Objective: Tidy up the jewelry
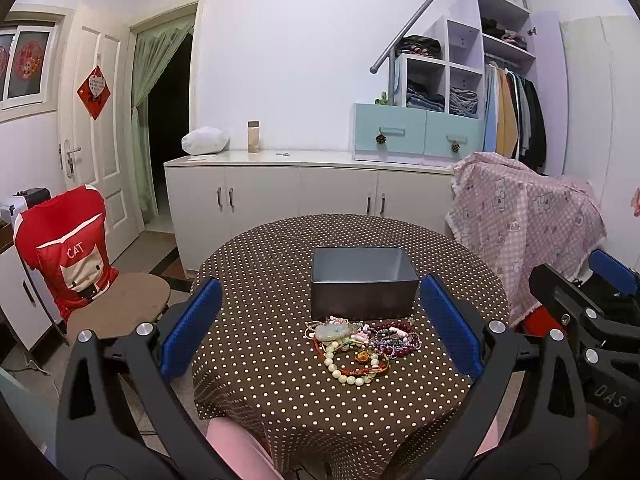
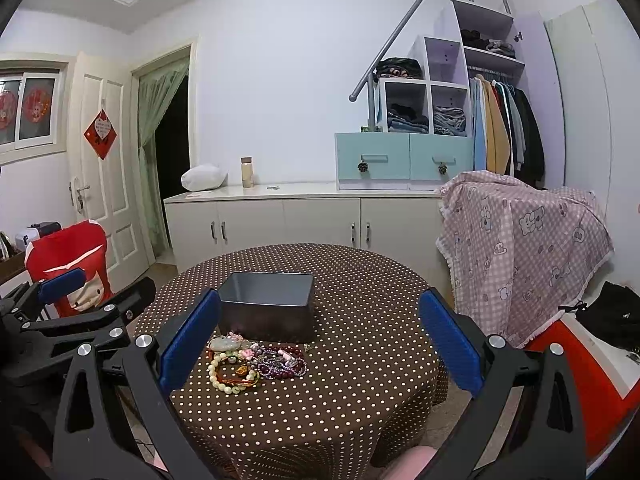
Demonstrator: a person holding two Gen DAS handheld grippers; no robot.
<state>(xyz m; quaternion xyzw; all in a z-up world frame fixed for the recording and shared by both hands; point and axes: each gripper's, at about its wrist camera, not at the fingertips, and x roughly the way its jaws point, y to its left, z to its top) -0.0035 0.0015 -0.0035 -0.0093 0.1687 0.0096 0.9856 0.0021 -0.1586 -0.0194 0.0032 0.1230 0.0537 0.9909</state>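
Observation:
A heap of jewelry (image 1: 358, 346) lies on the round table with the brown dotted cloth (image 1: 260, 312), just in front of an open grey metal box (image 1: 362, 280). The heap holds a pale bead bracelet (image 1: 346, 372), purple and dark red bead strings (image 1: 394, 340) and a jade pendant (image 1: 334, 331). My left gripper (image 1: 320, 324) hangs open above the near side of the table, nothing between its blue pads. In the right wrist view the jewelry (image 2: 256, 362) and the box (image 2: 266, 306) sit left of centre. My right gripper (image 2: 320, 336) is open too and holds nothing.
A chair with a red CAT cover (image 1: 66, 252) stands left of the table. A pink checked cloth (image 2: 524, 248) drapes something at the right. White cabinets (image 1: 300, 196) line the back wall. A person's pink-clad knee (image 1: 236, 448) shows below the table edge.

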